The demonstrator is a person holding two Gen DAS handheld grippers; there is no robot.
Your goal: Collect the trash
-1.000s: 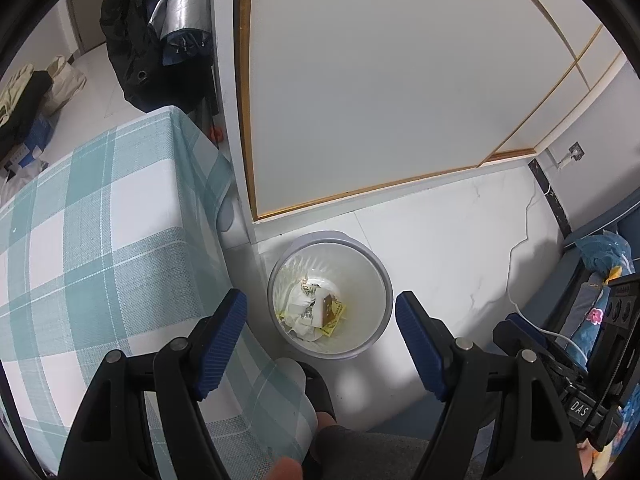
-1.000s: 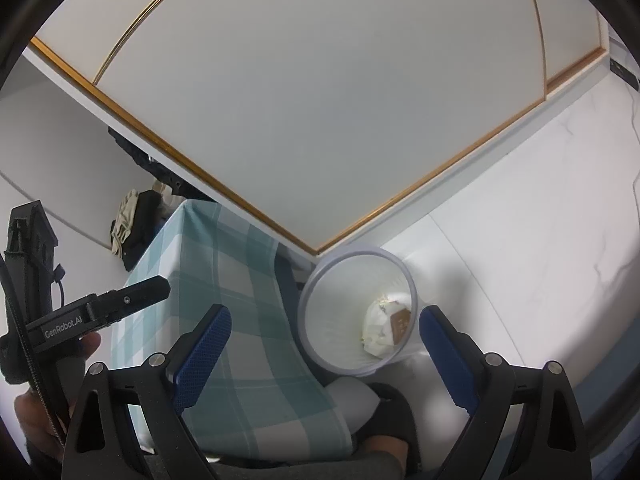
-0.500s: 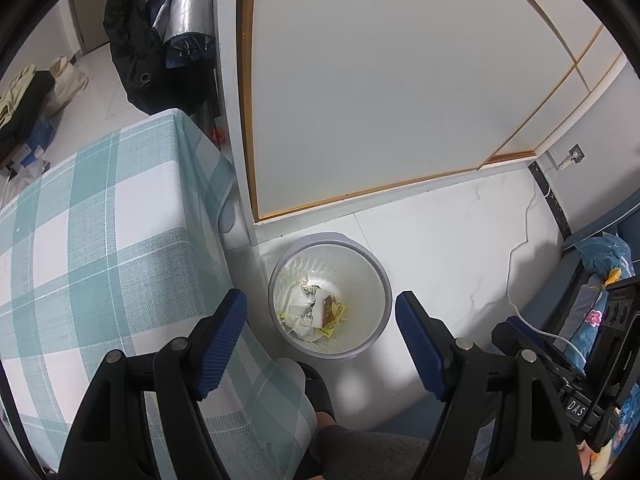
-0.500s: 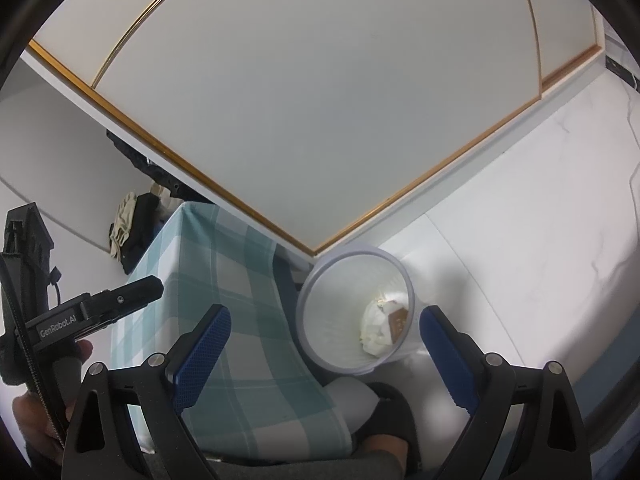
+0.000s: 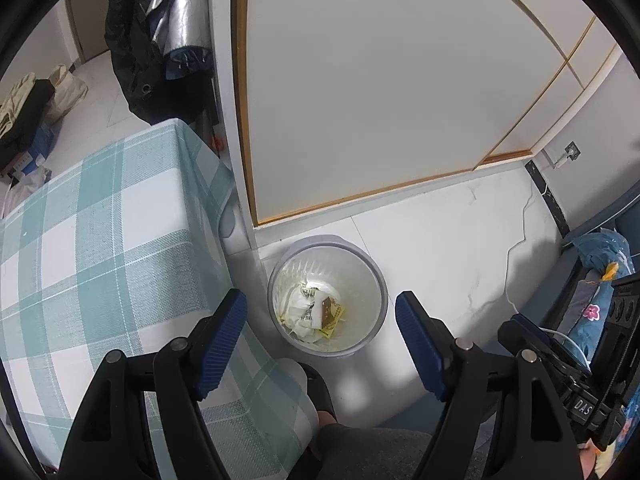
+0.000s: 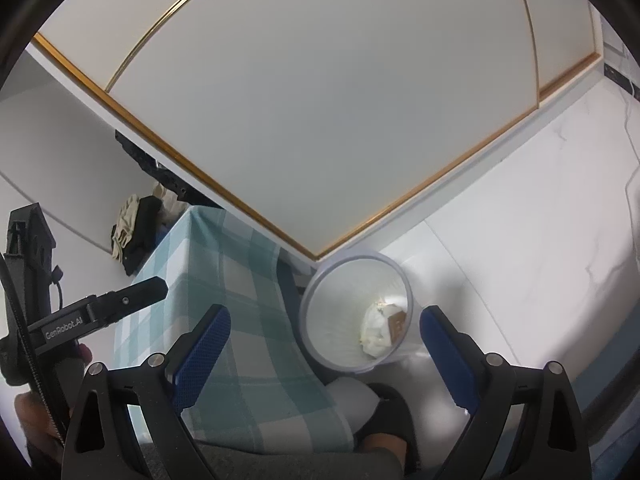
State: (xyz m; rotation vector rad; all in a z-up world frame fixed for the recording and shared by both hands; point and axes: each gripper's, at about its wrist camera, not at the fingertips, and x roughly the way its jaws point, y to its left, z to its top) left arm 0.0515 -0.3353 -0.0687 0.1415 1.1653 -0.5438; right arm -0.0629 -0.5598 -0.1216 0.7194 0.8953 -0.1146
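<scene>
Now, from your left wrist view, the left gripper point(image 5: 322, 320) has its jaws spread wide with nothing between the pads — it hangs above the waste bin point(image 5: 382, 292) on the white floor point(image 5: 440, 248). Crumpled paper and wrappers point(image 5: 312, 314) lie in the bottom of the bin, which stands just beside the checked tablecloth point(image 5: 100, 248). From your right wrist view, the right gripper point(image 6: 324, 340) is likewise wide open and empty — the bin point(image 6: 316, 300) sits between its pads in the frame, trash point(image 6: 380, 326) inside, the tablecloth point(image 6: 240, 280) to its left.
</scene>
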